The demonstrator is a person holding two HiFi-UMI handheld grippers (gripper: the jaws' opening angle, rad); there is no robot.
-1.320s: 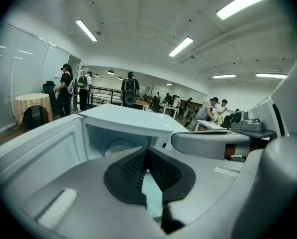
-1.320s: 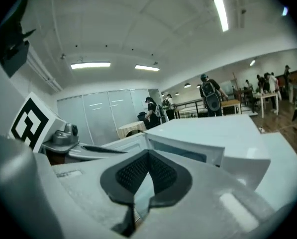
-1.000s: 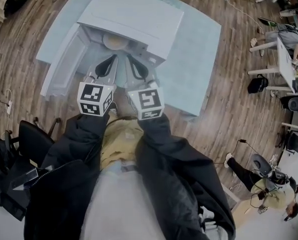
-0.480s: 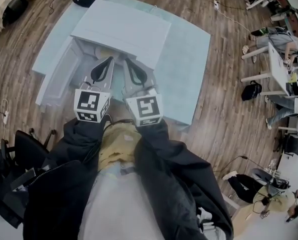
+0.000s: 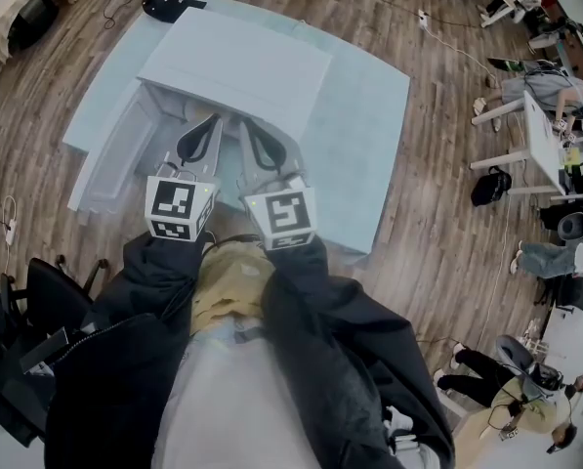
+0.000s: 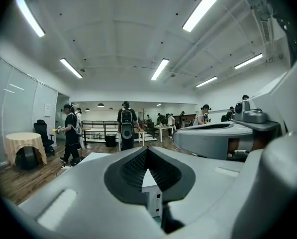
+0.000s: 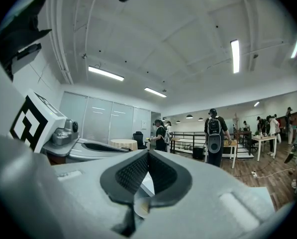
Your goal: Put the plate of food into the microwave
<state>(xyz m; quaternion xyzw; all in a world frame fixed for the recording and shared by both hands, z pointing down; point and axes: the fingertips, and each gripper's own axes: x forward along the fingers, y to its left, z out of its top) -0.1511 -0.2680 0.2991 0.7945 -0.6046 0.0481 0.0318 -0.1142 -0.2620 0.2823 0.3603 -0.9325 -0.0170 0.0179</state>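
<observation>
A white microwave (image 5: 237,62) stands on a pale blue table (image 5: 359,145), its door (image 5: 110,159) swung open to the left. My left gripper (image 5: 207,123) and right gripper (image 5: 248,125) are side by side at the oven's opening, and both are shut with nothing between the pads. The head view does not show the plate. In the right gripper view a pale sliver of the plate (image 7: 141,208) shows just below the shut right gripper (image 7: 148,156). Under the shut left gripper (image 6: 147,153), a white corner of the microwave (image 6: 150,188) shows in the left gripper view.
The table's front edge (image 5: 340,247) lies close to the person's body. Wooden floor surrounds the table. A black chair (image 5: 47,296) stands at the left. Several people (image 6: 126,126) stand farther back in the room, near desks (image 5: 550,130) at the right.
One second ago the plate showed inside the microwave, ahead of the grippers. The grippers have shifted slightly left and the plate is now hidden. Both stayed shut.
</observation>
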